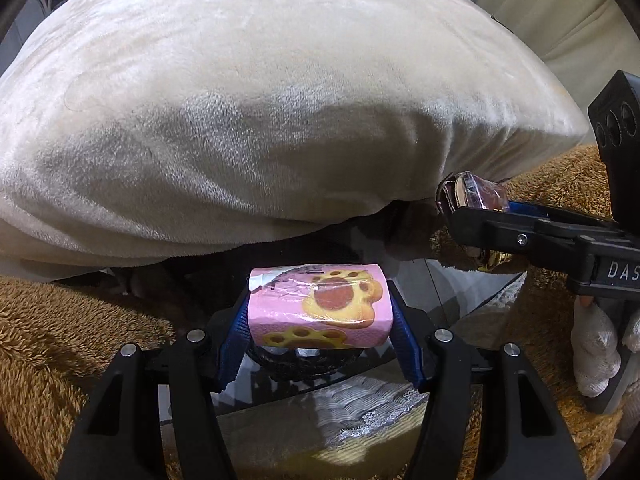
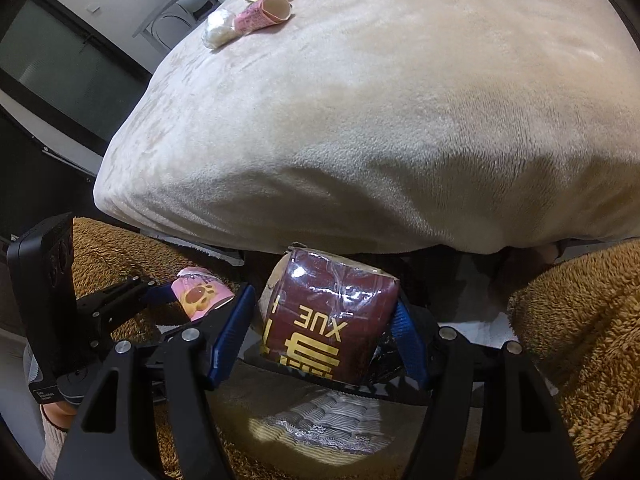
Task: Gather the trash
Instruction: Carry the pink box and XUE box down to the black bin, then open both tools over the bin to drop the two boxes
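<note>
Both claws are loaded: my left gripper (image 1: 320, 320) is clenched on a pink paw-print wrapper (image 1: 318, 308), low centre of the left wrist view, and my right gripper (image 2: 326, 330) is clamped on a maroon packet (image 2: 330, 320) with gold lettering, low centre of its own view. Under each load I can see a black-rimmed opening (image 2: 384, 364) with crinkled silvery material inside (a lined bin, I judge). To drop well, I would centre each piece over that opening before letting go, one claw at a time, so the grippers, now close side by side, do not knock.

Further out, the beige cushion (image 2: 400, 100) fills the upper frame, brown fleece (image 2: 580, 340) beside it. More trash waits at upper left: a rolled pink wrapper (image 2: 262, 14) touching a clear plastic wad (image 2: 218, 30).
</note>
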A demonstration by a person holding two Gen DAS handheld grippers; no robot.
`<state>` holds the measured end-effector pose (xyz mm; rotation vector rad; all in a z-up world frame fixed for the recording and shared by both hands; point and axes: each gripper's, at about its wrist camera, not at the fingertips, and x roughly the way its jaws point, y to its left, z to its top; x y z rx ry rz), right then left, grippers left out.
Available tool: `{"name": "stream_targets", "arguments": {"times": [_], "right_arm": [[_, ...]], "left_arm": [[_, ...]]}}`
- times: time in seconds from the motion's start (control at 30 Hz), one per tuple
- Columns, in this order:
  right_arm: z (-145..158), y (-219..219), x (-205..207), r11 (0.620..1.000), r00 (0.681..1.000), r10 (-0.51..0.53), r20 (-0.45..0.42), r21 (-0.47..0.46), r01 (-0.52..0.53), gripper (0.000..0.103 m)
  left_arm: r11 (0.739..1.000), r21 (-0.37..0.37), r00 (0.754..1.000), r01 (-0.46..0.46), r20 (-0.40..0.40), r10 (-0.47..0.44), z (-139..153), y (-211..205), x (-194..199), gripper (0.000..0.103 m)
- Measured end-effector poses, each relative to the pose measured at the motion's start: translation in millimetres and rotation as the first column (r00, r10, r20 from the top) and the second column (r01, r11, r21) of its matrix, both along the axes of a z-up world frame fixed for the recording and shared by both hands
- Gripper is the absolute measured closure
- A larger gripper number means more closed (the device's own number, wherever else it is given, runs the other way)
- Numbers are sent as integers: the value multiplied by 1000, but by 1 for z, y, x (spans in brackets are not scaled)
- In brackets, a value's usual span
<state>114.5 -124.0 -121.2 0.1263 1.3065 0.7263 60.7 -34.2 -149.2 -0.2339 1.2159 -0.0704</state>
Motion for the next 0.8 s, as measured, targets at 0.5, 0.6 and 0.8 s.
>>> {"name": "stream_targets", "arguments": {"times": [0.5,0.6,0.8], "right_arm": [[-29,8,9,998,992,-11,-124,-61,3,37],[-28,8,9,998,992,-7,-124,-58,0,37],[-28,8,10,999,990,-9,-138,-40,4,36]], "left_arm": [[1000,-3,992,16,-126,-16,-25,-5,10,42],[1000,0,992,18,-126,-18,-25,-6,8,42],[1000,-6,991,12,-135,-13,-25,-4,10,41]]}}
